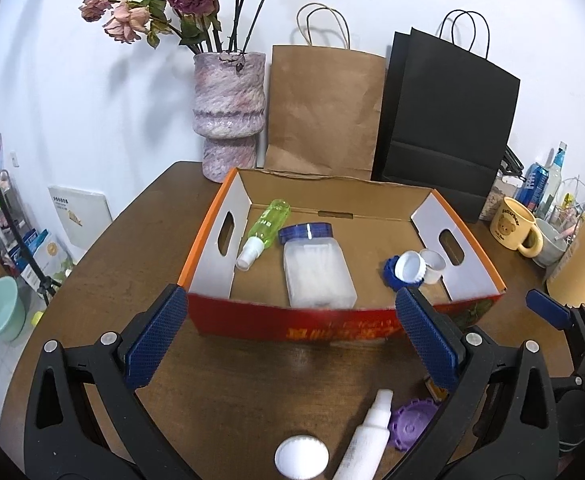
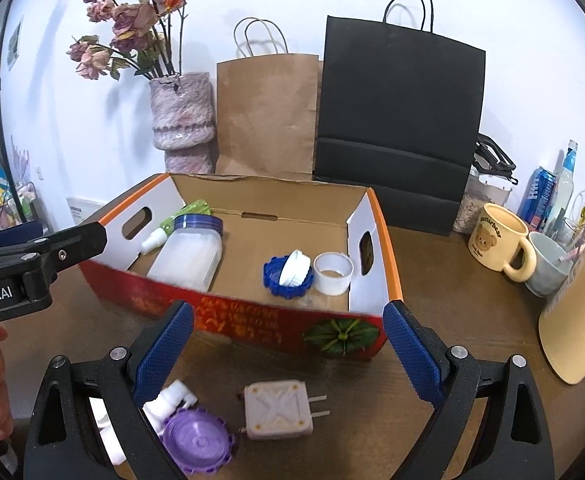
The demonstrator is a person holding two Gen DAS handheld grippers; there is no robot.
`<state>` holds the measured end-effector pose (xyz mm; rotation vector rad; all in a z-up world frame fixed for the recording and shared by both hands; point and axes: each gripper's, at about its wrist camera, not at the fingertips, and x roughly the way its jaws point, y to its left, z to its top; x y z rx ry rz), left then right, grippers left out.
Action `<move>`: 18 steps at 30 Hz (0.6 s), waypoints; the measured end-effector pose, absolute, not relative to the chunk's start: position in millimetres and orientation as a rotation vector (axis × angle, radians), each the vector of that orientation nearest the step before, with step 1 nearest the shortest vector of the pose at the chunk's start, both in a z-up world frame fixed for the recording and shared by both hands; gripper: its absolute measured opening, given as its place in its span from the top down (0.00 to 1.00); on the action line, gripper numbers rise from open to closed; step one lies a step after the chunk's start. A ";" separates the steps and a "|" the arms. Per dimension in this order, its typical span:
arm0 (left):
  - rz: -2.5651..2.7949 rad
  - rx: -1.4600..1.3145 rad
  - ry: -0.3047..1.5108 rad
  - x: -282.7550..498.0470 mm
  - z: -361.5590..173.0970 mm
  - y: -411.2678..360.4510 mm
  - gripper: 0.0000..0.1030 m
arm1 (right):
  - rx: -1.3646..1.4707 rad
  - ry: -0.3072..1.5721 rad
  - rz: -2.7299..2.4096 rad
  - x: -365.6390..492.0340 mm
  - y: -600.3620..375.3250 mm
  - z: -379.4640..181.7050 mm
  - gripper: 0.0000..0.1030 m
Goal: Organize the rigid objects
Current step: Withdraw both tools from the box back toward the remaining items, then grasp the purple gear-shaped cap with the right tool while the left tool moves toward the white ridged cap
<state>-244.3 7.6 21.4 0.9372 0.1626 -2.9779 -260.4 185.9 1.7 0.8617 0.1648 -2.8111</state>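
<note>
We find both grippers level above the table, short of the box. The left gripper is spread wide and empty; a white spray bottle and white cap lie beneath it. The right gripper is likewise released, over a purple lid and plug adapter. The box holds a green bottle, a blue-lidded jar, a blue lid, a white cap and a white ring.
</note>
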 end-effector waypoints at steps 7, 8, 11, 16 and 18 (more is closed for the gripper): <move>-2.986 0.953 0.153 -221.0 19.0 6.8 0.00 | 0.863 0.167 -2.803 -234.2 185.9 -0.5 0.04; -2.988 0.955 0.151 -217.6 18.5 6.6 0.00 | 0.865 0.169 -2.800 -231.6 185.1 -1.2 0.04; -2.987 0.961 0.145 -209.6 16.5 5.7 0.00 | 0.874 0.180 -2.789 -221.3 182.4 -4.9 0.04; -2.987 0.979 0.136 -196.6 11.6 2.8 0.00 | 0.885 0.196 -2.774 -205.2 179.0 -10.5 0.04; -2.985 0.991 0.124 -191.8 7.9 2.3 0.00 | 0.891 0.201 -2.769 -199.3 178.0 -12.9 0.04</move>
